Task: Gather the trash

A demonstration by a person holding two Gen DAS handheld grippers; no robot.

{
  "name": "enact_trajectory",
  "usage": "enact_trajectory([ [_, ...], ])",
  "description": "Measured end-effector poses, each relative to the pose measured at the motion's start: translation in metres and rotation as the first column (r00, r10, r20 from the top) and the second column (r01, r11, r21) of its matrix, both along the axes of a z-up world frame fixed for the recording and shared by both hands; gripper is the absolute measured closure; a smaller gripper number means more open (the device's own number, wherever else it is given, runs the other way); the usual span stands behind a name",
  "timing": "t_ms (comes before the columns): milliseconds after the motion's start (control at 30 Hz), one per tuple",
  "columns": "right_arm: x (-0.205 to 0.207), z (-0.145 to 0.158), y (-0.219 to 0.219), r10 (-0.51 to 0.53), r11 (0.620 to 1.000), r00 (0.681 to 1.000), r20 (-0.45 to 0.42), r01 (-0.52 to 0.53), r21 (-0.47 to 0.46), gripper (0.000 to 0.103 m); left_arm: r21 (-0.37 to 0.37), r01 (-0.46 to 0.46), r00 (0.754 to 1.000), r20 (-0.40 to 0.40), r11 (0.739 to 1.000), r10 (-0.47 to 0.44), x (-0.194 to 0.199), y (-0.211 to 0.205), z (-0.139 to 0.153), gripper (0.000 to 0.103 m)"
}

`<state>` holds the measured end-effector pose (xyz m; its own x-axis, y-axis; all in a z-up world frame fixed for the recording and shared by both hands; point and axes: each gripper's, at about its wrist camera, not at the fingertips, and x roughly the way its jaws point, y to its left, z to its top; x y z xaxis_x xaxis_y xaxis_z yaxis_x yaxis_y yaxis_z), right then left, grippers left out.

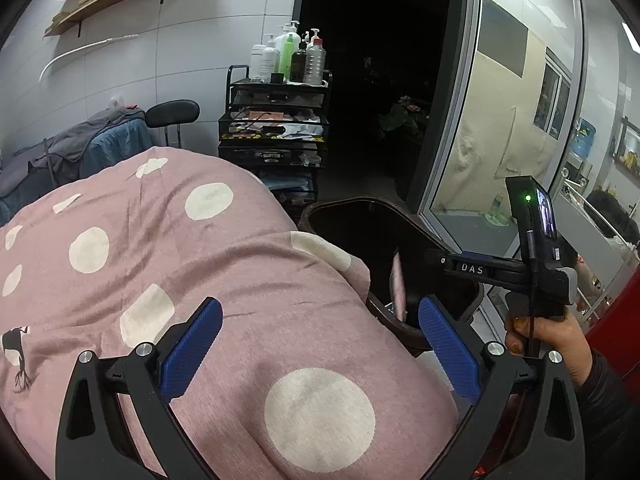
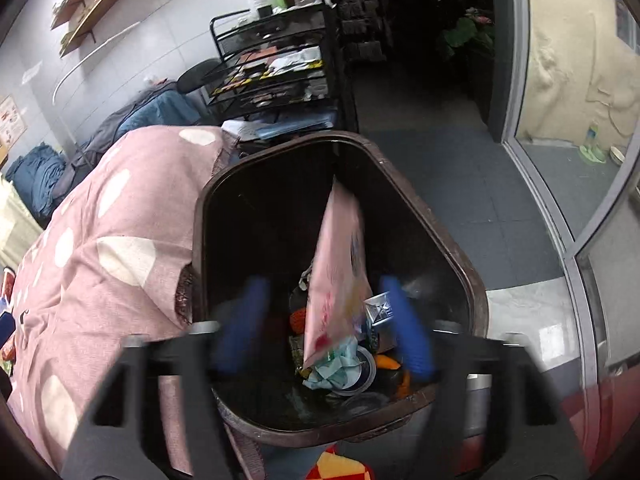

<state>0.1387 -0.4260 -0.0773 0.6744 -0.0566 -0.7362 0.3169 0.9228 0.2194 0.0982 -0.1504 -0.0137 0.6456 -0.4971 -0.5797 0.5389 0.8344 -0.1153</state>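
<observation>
My right gripper (image 2: 324, 324) hangs over a dark brown trash bin (image 2: 440, 216), its blue jaws spread wide. A pink wrapper (image 2: 338, 264) stands on edge between them, clear of both pads, its lower end among the rubbish inside the bin. My left gripper (image 1: 320, 348) has its jaws spread too, empty, above a pink polka-dot quilt (image 1: 168, 248) whose edge lies against the bin's rim.
</observation>
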Motion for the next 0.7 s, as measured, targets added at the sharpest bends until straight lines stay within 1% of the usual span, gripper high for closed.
enact_trajectory([
  [100, -0.006, -0.004, 0.0, 0.005, 1.0, 1.0, 0.001, -0.005, 0.01, 0.029, -0.003, -0.008, 1.0, -0.003, 1.0, 0.008, -0.001, 0.001, -0.001, 0.006],
  [167, -0.012, -0.003, 0.0, 0.001, 1.0, 1.0, 0.016, -0.002, 0.015, 0.025, -0.006, -0.016, 1.0, -0.002, 1.0, 0.016, -0.003, 0.003, -0.001, 0.006],
  [267, -0.02, 0.001, 0.004, -0.016, 1.0, 0.999, 0.038, 0.016, 0.001, 0.02, -0.01, -0.025, 1.0, 0.006, 1.0, 0.025, -0.007, 0.006, -0.001, 0.006],
  [433, -0.038, 0.012, 0.018, -0.04, 0.997, 0.994, 0.098, 0.046, -0.061, 0.014, -0.009, -0.061, 0.997, 0.036, 0.998, 0.061, -0.018, 0.012, 0.001, 0.006],
  [567, -0.058, 0.022, 0.034, -0.035, 0.993, 0.986, 0.165, 0.053, -0.106, 0.007, -0.012, -0.102, 0.991, 0.089, 0.995, 0.103, -0.032, 0.018, 0.009, 0.006],
  [700, -0.076, 0.035, 0.052, -0.014, 0.986, 0.971, 0.238, 0.053, -0.156, 0.006, -0.018, -0.109, 0.985, 0.13, 0.994, 0.11, -0.044, 0.022, 0.016, 0.005],
])
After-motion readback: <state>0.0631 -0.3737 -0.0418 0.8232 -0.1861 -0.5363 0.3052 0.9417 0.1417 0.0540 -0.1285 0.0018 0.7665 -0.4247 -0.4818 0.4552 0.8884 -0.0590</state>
